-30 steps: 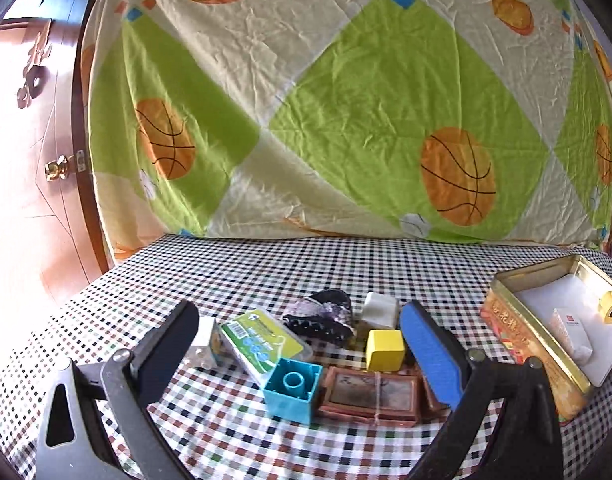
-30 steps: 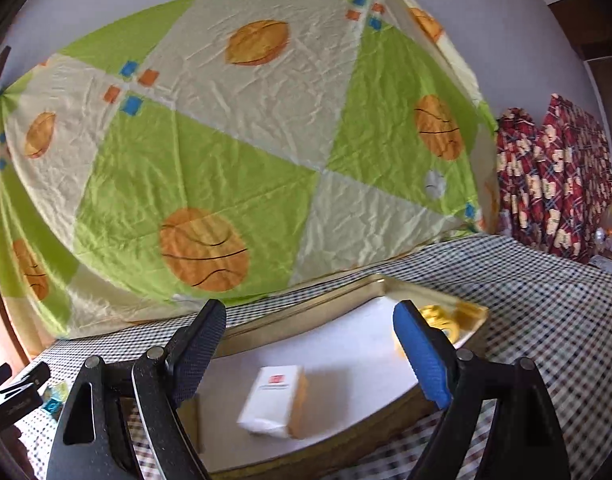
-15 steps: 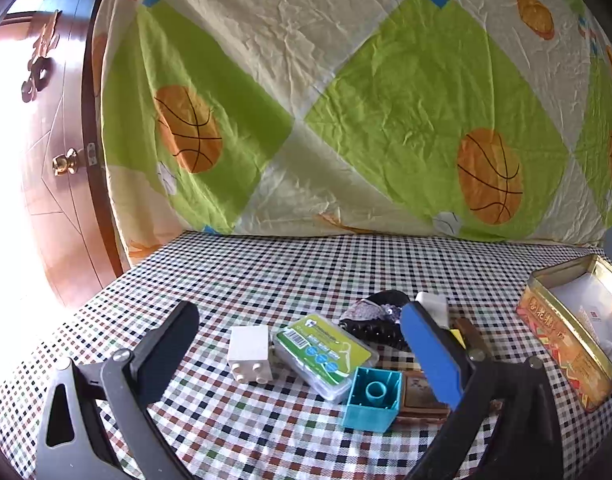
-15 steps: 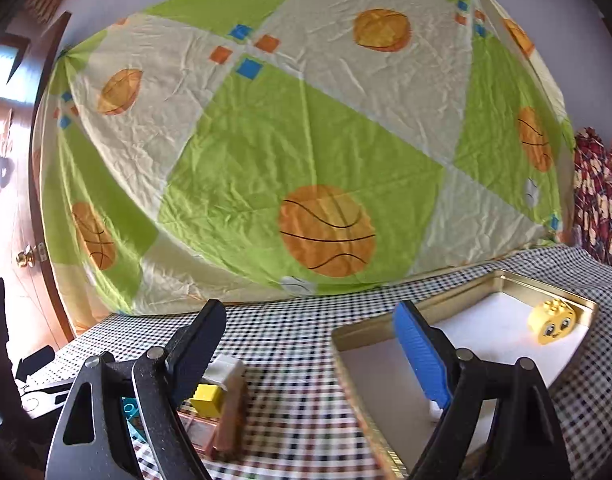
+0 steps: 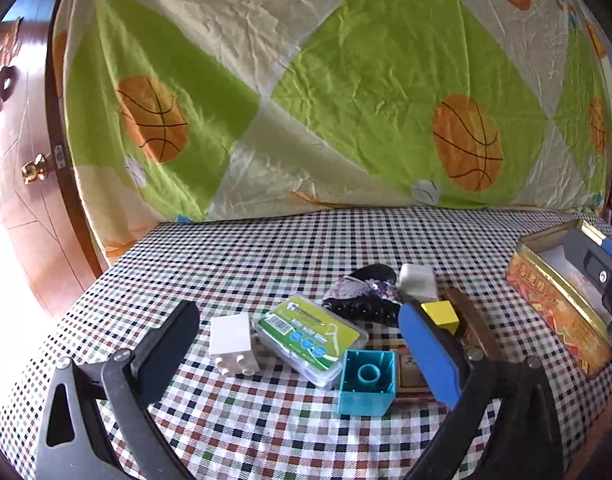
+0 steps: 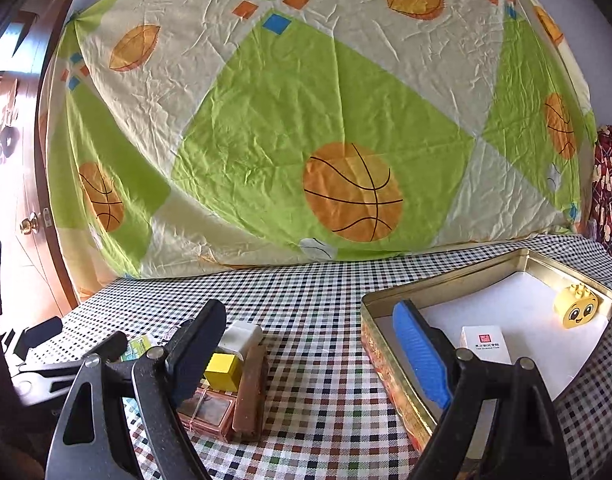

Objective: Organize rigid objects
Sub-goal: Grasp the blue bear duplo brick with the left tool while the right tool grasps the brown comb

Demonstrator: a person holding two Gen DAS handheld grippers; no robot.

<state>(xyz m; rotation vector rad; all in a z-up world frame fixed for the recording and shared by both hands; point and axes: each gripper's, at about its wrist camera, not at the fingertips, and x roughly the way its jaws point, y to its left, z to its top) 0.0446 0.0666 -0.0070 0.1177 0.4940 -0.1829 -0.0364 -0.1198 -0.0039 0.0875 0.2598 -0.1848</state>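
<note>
Left gripper (image 5: 298, 344): jaws spread wide and holding nothing, low in the left wrist frame above the cluster of small things
Right gripper (image 6: 309, 344): jaws released and wide, nothing between them; dark finger over the cluster at lower left of the right wrist frame, blue finger over the tin's near corner
White block (image 5: 232, 340): lying on its side, studs toward the camera, just right of the left gripper's dark finger, touching the floss pick box
Floss pick box (image 5: 310, 338): clear case with a green and yellow label, centre of the left wrist frame, lying at a slant
Teal block (image 5: 367, 382): hollow side up, below the box's right end, beside the blue finger
Yellow cube (image 6: 222, 372): on the brown flat pieces, in front of a white cube (image 6: 242, 336)
Brown bar (image 6: 250, 390): standing on edge at the cluster's right side
Dark hair clip (image 5: 363, 296): behind the box, left of the white cube
Tin (image 6: 389, 344): open gold tin at right of the right wrist frame, white lining
Inside the tin: a small white carton (image 6: 485, 344) near the middle, a yellow smiley block (image 6: 575, 306) in the far right corner
Tablecloth (image 6: 325, 288): checked, under everything
Backdrop: green and cream sheet (image 6: 290, 120) with basketballs, hung behind the table
</note>
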